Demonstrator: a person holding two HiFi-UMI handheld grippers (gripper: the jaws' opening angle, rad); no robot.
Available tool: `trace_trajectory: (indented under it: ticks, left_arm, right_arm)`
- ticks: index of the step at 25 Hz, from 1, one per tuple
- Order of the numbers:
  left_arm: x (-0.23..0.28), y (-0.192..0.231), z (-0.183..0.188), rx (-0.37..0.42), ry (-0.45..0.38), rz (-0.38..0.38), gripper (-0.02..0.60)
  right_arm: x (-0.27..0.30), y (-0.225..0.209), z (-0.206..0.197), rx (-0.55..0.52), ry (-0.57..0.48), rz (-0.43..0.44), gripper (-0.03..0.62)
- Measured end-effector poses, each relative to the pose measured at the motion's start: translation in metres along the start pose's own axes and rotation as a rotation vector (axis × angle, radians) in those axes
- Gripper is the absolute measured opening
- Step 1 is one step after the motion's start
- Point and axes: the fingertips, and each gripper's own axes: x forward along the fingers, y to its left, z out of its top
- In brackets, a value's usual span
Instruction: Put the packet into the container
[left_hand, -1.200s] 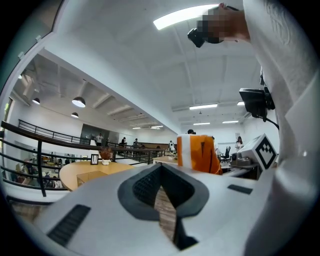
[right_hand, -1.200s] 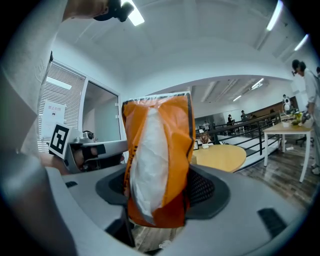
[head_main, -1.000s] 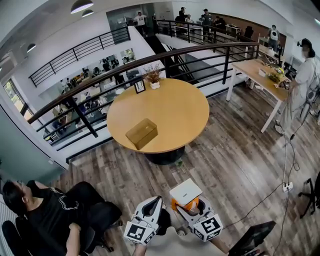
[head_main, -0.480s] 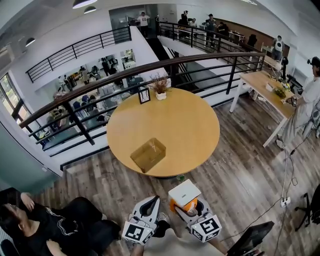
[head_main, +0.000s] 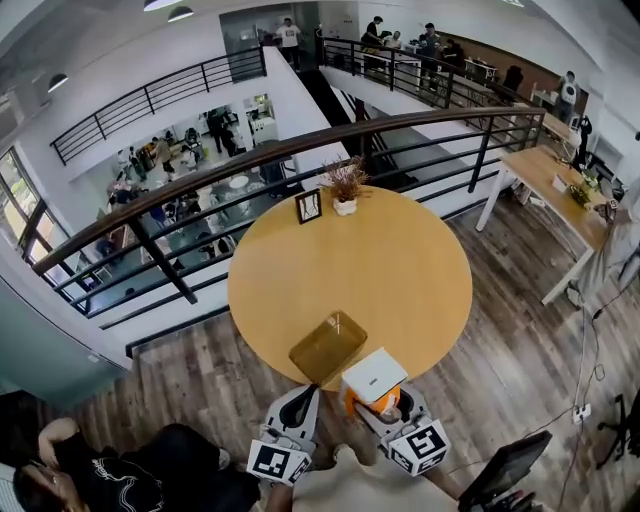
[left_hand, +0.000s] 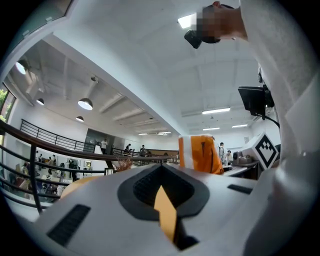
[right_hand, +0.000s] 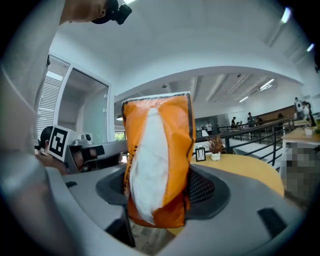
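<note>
An orange-and-white packet (head_main: 372, 377) stands upright between the jaws of my right gripper (head_main: 378, 402), which is shut on it. In the right gripper view the packet (right_hand: 157, 165) fills the middle, with both pads pressed on its lower part. An amber see-through container (head_main: 328, 346) sits open-topped at the near edge of the round wooden table (head_main: 400, 270), just ahead and left of the packet. My left gripper (head_main: 305, 395) is beside the right one, its jaws together on nothing, tip close to the container's near corner. The left gripper view also catches the packet (left_hand: 200, 154) to its right.
A framed picture (head_main: 309, 206) and a small potted plant (head_main: 345, 185) stand at the table's far edge, with a dark railing (head_main: 180, 215) behind. A person (head_main: 90, 480) sits low at the left. Another table (head_main: 560, 190) is at the right, a monitor (head_main: 505, 470) at bottom right.
The table and container have drawn much nearer in the head view. Both grippers have come forward from over the floor to the table's near edge, with the packet still held.
</note>
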Motion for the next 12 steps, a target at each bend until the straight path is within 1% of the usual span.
trace_trajectory:
  ticks: [5, 8, 12]
  left_arm:
    - [0.006, 0.026, 0.0, -0.029, 0.012, 0.016, 0.006]
    - [0.016, 0.034, -0.004, -0.05, 0.02, 0.013, 0.005]
    - [0.031, 0.039, -0.01, -0.056, 0.035, 0.007, 0.005]
  right_arm:
    - [0.02, 0.0, 0.004, 0.011, 0.023, -0.001, 0.293]
    - [0.029, -0.003, 0.002, 0.02, 0.043, -0.005, 0.293]
    - [0.04, -0.015, 0.002, 0.036, 0.054, -0.002, 0.293]
